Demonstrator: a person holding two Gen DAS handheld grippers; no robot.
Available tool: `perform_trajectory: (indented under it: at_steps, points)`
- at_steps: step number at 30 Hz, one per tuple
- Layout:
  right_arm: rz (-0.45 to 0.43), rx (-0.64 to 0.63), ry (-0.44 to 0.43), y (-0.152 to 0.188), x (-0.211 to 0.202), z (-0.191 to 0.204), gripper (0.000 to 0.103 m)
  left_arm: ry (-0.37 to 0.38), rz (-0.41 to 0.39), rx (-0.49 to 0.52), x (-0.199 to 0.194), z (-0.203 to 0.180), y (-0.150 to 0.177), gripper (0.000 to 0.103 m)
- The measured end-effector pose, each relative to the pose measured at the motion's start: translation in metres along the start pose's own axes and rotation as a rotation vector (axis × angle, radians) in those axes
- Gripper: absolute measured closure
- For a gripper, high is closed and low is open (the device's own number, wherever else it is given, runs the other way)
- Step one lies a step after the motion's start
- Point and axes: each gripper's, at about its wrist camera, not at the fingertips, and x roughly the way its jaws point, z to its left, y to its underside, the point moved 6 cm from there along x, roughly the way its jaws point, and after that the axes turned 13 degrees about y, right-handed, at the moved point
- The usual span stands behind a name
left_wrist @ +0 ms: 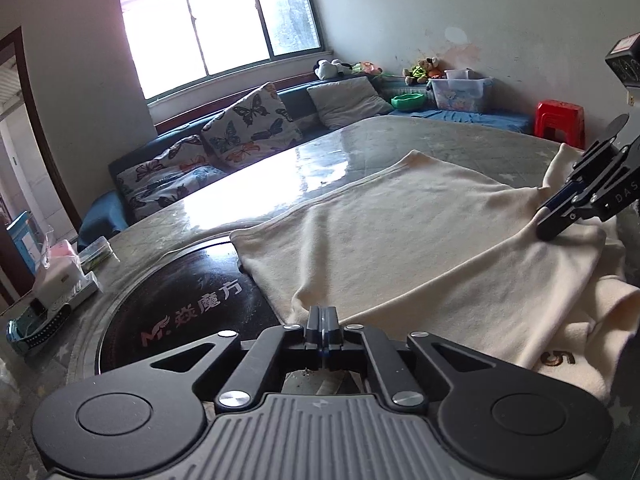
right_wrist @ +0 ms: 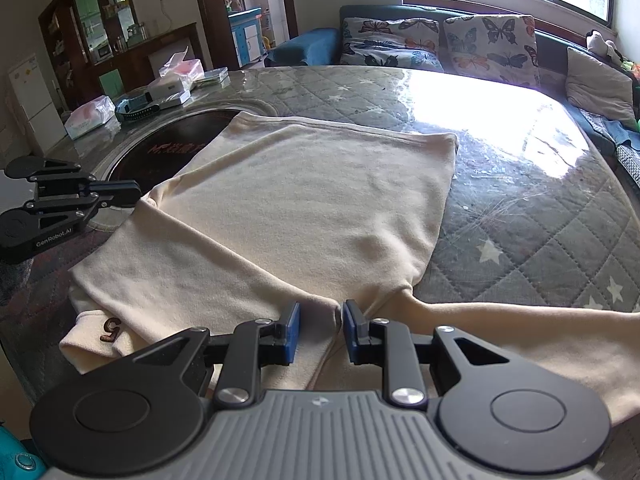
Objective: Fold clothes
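Lying spread on the quilted, star-printed grey counter (right_wrist: 520, 240) is one soft cream knit garment (right_wrist: 304, 208); its edge is pinched by the closed left claw (left_wrist: 323, 314), while the right claw (right_wrist: 319, 330) is parted over a fold.

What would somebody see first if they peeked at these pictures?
Probably the big cream garment, spread partly folded across the shiny quilted table. Next, the right hand-held gripper, open at the cloth's near edge, and the left hand-held gripper, shut at its left edge. Behind sit butterfly cushions under a bright window.
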Motion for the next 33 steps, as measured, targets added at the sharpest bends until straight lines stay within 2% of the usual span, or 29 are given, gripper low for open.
perform_trajectory:
  at_steps: [7, 10, 11, 14, 20, 26, 29, 33]
  points:
    - [0.002, -0.001, 0.001, -0.001, 0.001, 0.001, 0.08, 0.046, 0.013, 0.063, 0.01, -0.012, -0.004, 0.068]
    - [0.003, -0.002, 0.001, -0.001, 0.001, 0.001, 0.079, 0.039, 0.028, 0.081, 0.016, -0.012, -0.001, 0.072]
    - [0.003, -0.002, 0.0, -0.001, 0.001, 0.001, 0.08, 0.038, 0.032, 0.083, 0.018, -0.011, 0.0, 0.085]
    - [0.004, -0.001, 0.0, -0.001, 0.001, 0.001, 0.079, 0.029, 0.029, 0.098, 0.02, -0.012, 0.002, 0.091]
    - [0.005, 0.003, -0.005, 0.0, 0.001, -0.001, 0.079, 0.023, -0.018, -0.02, 0.002, 0.005, 0.0, 0.093]
    - [0.003, -0.002, -0.011, 0.0, 0.002, 0.001, 0.073, -0.005, 0.001, -0.105, 0.001, 0.019, 0.011, 0.092]
    - [0.002, -0.003, -0.007, -0.001, 0.001, 0.002, 0.072, -0.005, 0.013, -0.105, 0.003, 0.015, 0.013, 0.092]
    - [-0.048, 0.015, 0.015, -0.007, -0.01, -0.001, 0.072, -0.006, 0.004, -0.125, -0.001, 0.016, 0.01, 0.09]
